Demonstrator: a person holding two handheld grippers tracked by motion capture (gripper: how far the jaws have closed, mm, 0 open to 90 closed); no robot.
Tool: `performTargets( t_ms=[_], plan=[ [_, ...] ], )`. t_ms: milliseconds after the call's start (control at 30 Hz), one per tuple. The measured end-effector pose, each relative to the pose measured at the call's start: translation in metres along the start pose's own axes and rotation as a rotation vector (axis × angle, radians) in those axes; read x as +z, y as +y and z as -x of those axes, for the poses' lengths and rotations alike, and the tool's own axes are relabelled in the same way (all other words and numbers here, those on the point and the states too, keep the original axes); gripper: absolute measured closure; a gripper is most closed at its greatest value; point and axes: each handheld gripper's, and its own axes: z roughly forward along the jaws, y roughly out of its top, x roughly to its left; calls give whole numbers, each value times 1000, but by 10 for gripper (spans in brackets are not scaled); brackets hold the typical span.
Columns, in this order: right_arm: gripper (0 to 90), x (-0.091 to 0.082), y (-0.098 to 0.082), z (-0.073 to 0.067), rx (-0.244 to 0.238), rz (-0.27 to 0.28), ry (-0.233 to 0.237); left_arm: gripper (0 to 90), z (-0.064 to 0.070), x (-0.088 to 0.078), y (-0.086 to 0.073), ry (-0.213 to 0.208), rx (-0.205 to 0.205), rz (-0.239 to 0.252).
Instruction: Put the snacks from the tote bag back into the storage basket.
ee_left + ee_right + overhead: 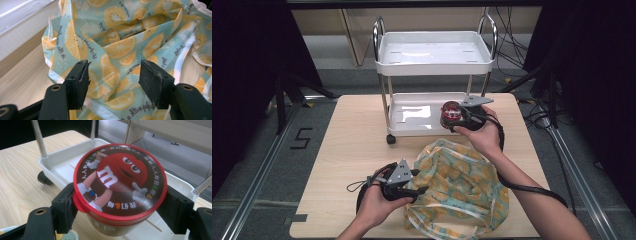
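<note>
surface: wooden table (352, 150) | cart (432, 52), white, two trays, on wheels, at 12 o'clock of the table | bag (462, 185), orange-slice print, crumpled, at 5 o'clock

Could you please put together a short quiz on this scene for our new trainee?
1. True or false: the right gripper is shut on the round red-lidded candy tub.
2. What lies between the left gripper's open jaws?
A. a metal spoon
B. the teal fabric bag with orange-slice print
3. Which shelf of the white two-tier trolley is the tub above?

Key: 1 true; 2 B; 3 the lower shelf.
</note>
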Motion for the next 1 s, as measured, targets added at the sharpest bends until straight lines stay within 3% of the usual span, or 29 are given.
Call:
performTargets(
  t_ms=[233,367,400,467,533,567,633,667,700,867,900,933,1000],
  plan=[
    [261,9,2,6,-26,11,-12,403,-1,0,0,3,8,1],
    [261,12,3,5,8,-14,-2,401,-1,0,0,2,20,1],
    [261,12,3,5,8,-14,-2,401,-1,0,-1,-2,3,5],
    [261,16,3,7,-10,10,-11,401,-1,1,-2,11,8,9],
    [261,18,3,8,-10,2,-12,401,-1,1,-2,8,9,1],
    [261,20,2,7,15,-7,-13,401,-1,1,-2,5,9,2],
    [261,20,3,10,-7,-22,-11,401,-1,1,-2,5,8,2],
    [261,21,2,7,37,-35,-3,401,-2,0,-1,6,19,4],
    [261,22,2,9,16,-32,-6,401,-2,0,-2,10,14,4],
    [261,26,0,8,25,-26,-11,401,-1,1,-2,14,0,3],
    [261,27,0,10,2,-22,-12,401,0,1,-3,12,-6,7],
    [261,28,-1,9,29,-27,-4,401,0,1,-3,13,-4,7],
    [261,30,-1,11,1,-25,-5,401,1,1,-3,11,-13,7]
  ],
)
